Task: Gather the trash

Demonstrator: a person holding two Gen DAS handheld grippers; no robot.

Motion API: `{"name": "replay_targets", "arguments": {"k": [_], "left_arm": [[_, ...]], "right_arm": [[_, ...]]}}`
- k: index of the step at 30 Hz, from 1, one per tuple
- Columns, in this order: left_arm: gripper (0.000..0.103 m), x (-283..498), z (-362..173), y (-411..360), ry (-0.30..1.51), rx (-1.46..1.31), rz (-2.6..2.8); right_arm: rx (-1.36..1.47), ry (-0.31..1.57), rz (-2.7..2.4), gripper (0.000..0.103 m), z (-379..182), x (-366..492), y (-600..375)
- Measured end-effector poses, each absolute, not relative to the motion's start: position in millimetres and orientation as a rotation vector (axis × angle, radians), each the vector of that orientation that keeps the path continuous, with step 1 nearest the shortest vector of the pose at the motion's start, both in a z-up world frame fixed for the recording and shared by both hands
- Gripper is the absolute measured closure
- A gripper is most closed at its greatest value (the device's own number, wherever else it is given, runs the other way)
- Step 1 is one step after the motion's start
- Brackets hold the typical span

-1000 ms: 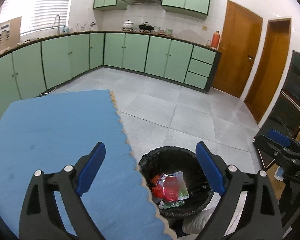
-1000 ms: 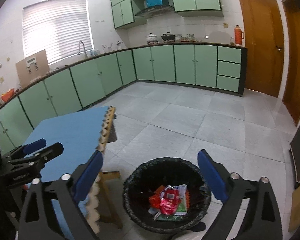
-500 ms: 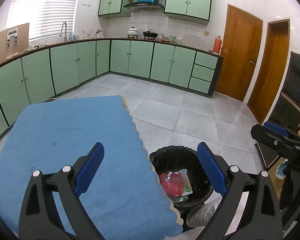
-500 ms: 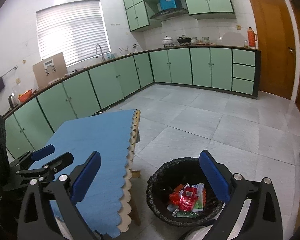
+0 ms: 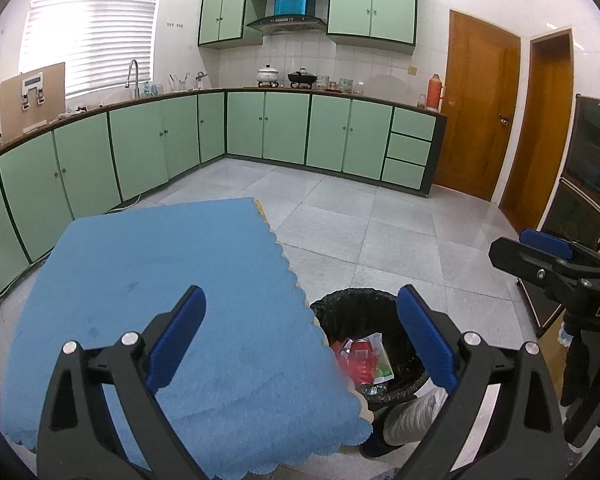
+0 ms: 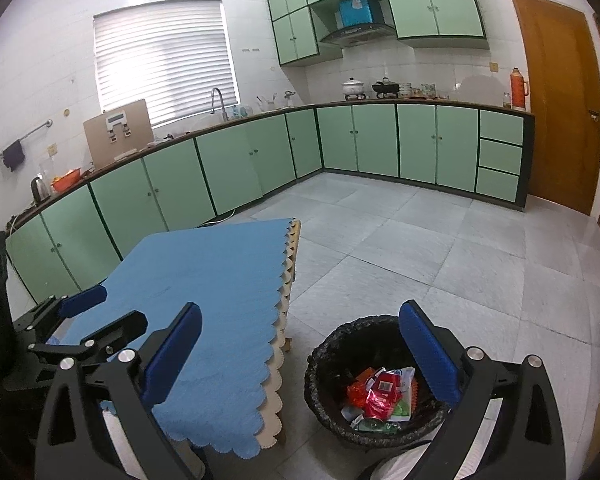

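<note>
A black-lined trash bin (image 5: pixel 352 308) stands on the floor beside the table, holding red, white and green wrappers (image 5: pixel 362 362). It also shows in the right wrist view (image 6: pixel 340 340) with the wrappers (image 6: pixel 380 394) inside. My left gripper (image 5: pixel 300 336) is open and empty, held above the table's right edge. My right gripper (image 6: pixel 300 352) is open and empty, held above the gap between table and bin. The right gripper shows in the left wrist view (image 5: pixel 540 256); the left gripper shows in the right wrist view (image 6: pixel 88 312).
A table with a blue scalloped cloth (image 5: pixel 160 280) fills the left; it shows in the right wrist view (image 6: pixel 212 280). Green cabinets (image 5: pixel 260 128) line the far walls. Two wooden doors (image 5: pixel 480 116) stand at the right. A dark cabinet (image 5: pixel 580 184) is at far right.
Both grippers have risen and drawn back from the bin, so more of the table and room shows. Both stay open and empty.
</note>
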State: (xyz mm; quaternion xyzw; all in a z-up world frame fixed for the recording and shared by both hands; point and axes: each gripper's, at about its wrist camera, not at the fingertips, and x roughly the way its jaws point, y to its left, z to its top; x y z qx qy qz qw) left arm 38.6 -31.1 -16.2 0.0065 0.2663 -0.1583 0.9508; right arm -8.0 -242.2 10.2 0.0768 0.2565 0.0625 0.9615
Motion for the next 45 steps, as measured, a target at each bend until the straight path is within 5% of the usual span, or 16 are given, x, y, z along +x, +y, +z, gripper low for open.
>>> {"name": "replay_targets", "arguments": {"k": [45], "left_arm": [[0.01,27.0,-9.7,-13.5,0.483,-0.008,-0.301]], "right_arm": [[0.111,0.495,0.152,0.006,14.0,-20.6,-230.2]]}}
